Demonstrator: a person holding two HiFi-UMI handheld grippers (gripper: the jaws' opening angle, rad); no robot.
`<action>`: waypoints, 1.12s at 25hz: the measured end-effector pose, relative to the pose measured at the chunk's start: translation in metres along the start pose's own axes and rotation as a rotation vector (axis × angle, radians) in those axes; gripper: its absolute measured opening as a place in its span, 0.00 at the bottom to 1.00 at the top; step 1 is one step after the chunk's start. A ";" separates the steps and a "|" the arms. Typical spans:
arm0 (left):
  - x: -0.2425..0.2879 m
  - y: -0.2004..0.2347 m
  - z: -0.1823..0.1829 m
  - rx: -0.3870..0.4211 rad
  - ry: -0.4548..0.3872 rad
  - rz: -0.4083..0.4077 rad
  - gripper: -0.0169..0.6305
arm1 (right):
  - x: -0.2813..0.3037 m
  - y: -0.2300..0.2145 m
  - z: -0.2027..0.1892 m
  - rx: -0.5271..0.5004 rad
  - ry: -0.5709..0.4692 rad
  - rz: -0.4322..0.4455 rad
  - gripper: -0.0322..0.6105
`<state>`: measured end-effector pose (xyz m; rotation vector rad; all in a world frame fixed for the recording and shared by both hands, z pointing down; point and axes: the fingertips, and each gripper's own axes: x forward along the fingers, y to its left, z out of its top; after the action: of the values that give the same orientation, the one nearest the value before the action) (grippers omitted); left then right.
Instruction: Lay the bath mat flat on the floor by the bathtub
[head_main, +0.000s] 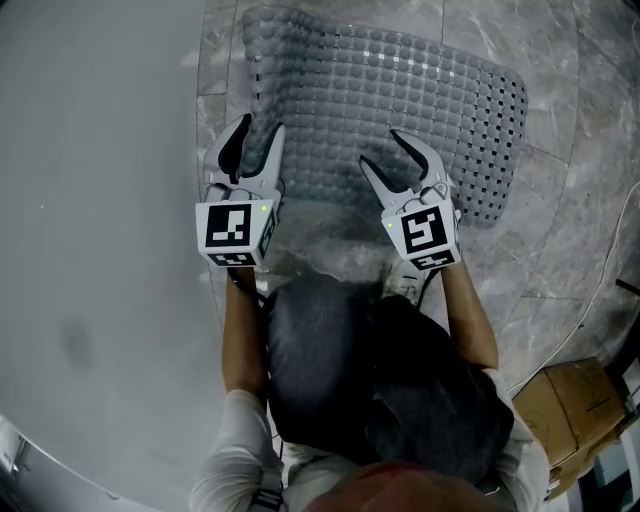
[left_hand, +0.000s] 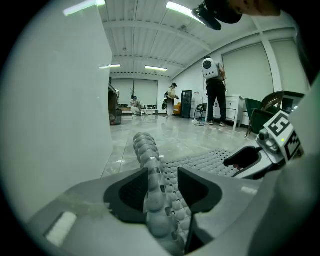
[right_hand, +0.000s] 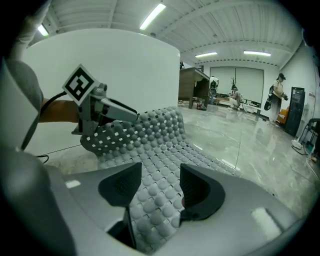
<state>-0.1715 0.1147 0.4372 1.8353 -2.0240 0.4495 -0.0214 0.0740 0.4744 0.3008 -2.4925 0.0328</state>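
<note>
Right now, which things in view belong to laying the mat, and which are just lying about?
Part of the job: bath mat, bathtub, floor, left gripper, right gripper.

Not part of it: cardboard box, person standing in the background.

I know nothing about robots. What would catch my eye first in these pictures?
A grey, bubbly bath mat spreads over the marble floor in the middle of the head view, right beside the wide white bathtub that fills the left. At the mat's near edge are the left gripper and the right gripper, held by a person. Each has its jaws apart with a part of the mat between them.
</note>
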 end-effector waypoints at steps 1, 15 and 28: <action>-0.004 -0.004 0.005 0.009 -0.014 -0.002 0.31 | 0.000 -0.001 0.000 0.001 0.000 -0.002 0.43; -0.016 -0.031 0.026 0.028 -0.088 -0.070 0.31 | -0.011 -0.010 0.002 0.018 -0.008 -0.031 0.43; -0.008 -0.056 0.029 0.082 -0.100 -0.143 0.31 | -0.027 -0.017 0.018 -0.003 -0.071 -0.082 0.37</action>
<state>-0.1169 0.1029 0.4075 2.0739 -1.9462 0.4133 -0.0067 0.0615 0.4436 0.4092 -2.5472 -0.0158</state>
